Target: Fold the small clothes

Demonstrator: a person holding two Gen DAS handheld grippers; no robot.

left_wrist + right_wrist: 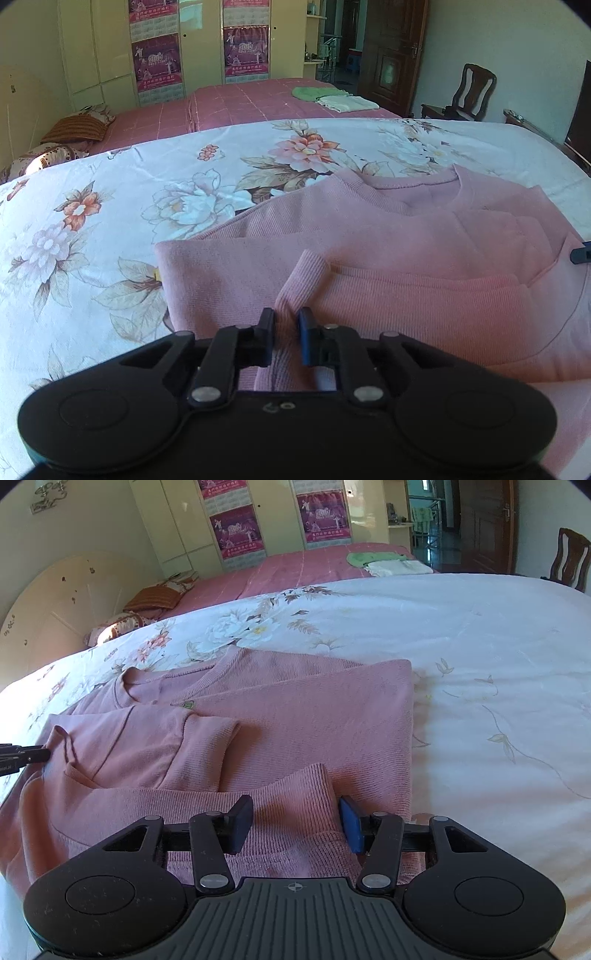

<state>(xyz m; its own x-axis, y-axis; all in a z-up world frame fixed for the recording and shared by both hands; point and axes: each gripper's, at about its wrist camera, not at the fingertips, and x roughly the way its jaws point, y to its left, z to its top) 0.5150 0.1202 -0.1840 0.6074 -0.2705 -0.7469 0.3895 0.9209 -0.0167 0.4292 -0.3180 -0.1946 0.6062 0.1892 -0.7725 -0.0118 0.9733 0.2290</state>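
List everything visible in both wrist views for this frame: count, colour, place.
pink sweater: one, pink, partly folded on the floral bedspread, sleeves laid across the body
floral bedspread: one, white with pink flowers, on the near bed
pink checked cover: one, on the far bed
folded cloths: two, green and white, on the far bed
pillows: two or more, brown and patterned, at the head end
wardrobe: one, cream, with red posters
wooden chair: one, dark, by the wall
wooden door: one, dark brown
left claw: black, pinching a sweater fold
right claw: black, blue pads, open astride a sleeve
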